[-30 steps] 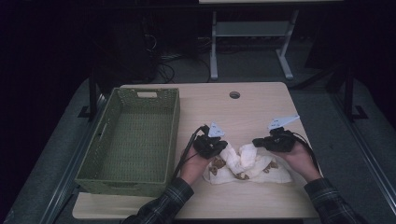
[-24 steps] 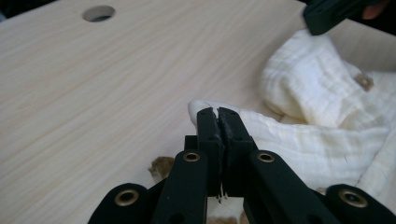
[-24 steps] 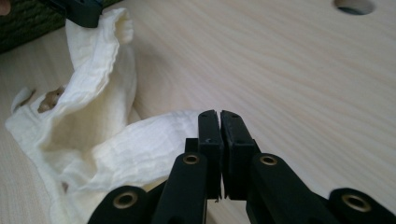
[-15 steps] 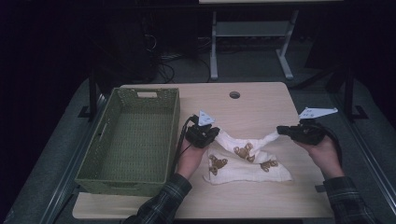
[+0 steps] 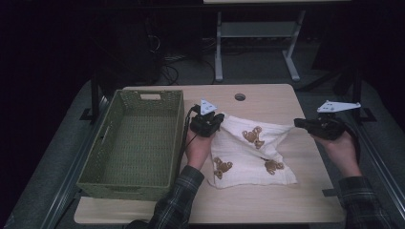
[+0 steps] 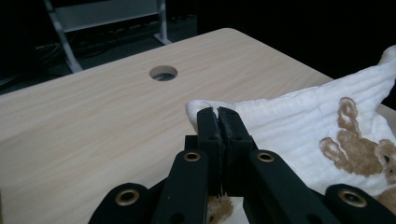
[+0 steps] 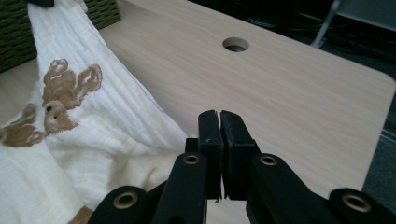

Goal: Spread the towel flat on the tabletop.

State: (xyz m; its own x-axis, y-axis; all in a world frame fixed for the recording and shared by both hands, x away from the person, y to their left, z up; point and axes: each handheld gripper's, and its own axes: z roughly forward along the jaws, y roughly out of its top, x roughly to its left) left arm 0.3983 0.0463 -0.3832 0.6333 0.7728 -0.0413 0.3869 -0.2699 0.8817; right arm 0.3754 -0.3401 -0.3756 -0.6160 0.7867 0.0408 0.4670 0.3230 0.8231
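Observation:
A white cloth (image 5: 248, 152) printed with brown bears hangs stretched between my two grippers, its lower part lying on the wooden table (image 5: 267, 205). My left gripper (image 5: 219, 120) is shut on the cloth's left corner, and in the left gripper view that corner (image 6: 198, 106) pokes out past the closed tips (image 6: 219, 114). My right gripper (image 5: 297, 123) is shut on the opposite corner. In the right gripper view the cloth (image 7: 93, 126) runs in under the closed jaws (image 7: 219, 116) from the left.
A green woven basket (image 5: 125, 183) stands empty at the table's left, close beside the left hand; its wall (image 7: 14, 32) also shows in the right gripper view. A round cable hole (image 5: 239, 97) lies at the table's far middle. Desk legs and cables stand behind.
Both grippers have risen and drawn apart, the right one moving well to the right. The cloth went from a bunched heap to a spread, taut sheet.

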